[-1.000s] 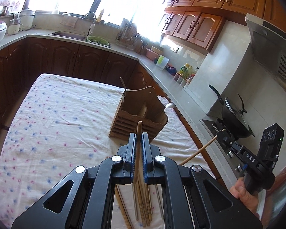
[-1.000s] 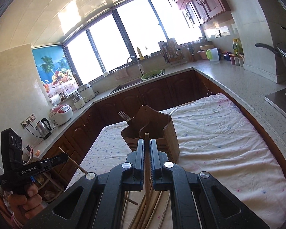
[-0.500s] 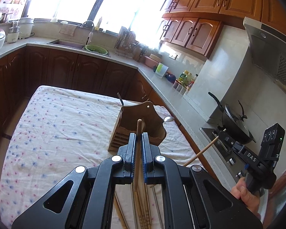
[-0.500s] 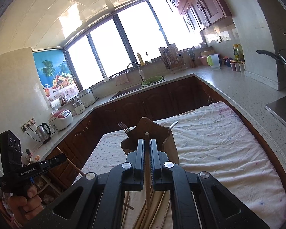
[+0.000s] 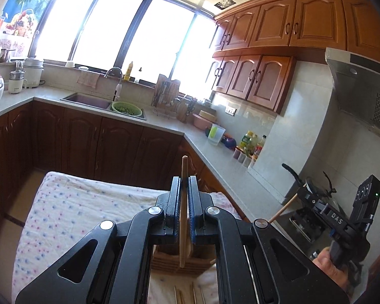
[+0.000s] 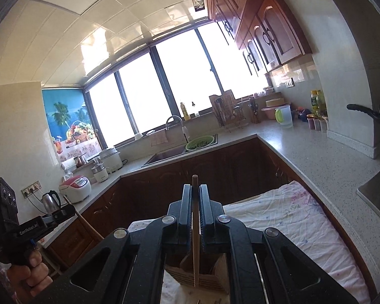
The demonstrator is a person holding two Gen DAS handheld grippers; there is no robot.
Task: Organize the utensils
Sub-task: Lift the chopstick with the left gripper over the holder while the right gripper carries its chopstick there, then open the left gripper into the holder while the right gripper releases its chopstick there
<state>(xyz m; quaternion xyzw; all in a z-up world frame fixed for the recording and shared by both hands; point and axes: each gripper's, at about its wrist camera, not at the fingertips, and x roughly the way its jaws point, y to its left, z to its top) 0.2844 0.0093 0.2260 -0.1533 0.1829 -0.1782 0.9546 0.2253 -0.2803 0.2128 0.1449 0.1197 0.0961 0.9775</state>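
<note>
My left gripper [image 5: 184, 181] is shut on a wooden chopstick [image 5: 183, 212] held upright, its lower end over the wooden utensil holder [image 5: 179, 263] on the table. My right gripper [image 6: 195, 190] is shut on another wooden chopstick [image 6: 196, 230], also upright above the same holder [image 6: 202, 276]. Each gripper shows in the other's view: the right one [image 5: 304, 193] at far right, the left one [image 6: 68, 209] at far left, both gripping a chopstick. Several loose chopsticks [image 5: 190, 296] lie on the cloth in front of the holder.
The table carries a white flowered cloth [image 5: 71, 202]. Dark cabinets and a grey counter [image 5: 164, 126] with sink and green colander [image 5: 126, 108] wrap around it. A wok [image 5: 314, 185] sits on the stove at right. Appliances [image 6: 76, 187] stand on the left counter.
Both grippers have tilted up and lifted with their chopsticks. The holder has dropped to the bottom of both views and more of the windows and ceiling shows.
</note>
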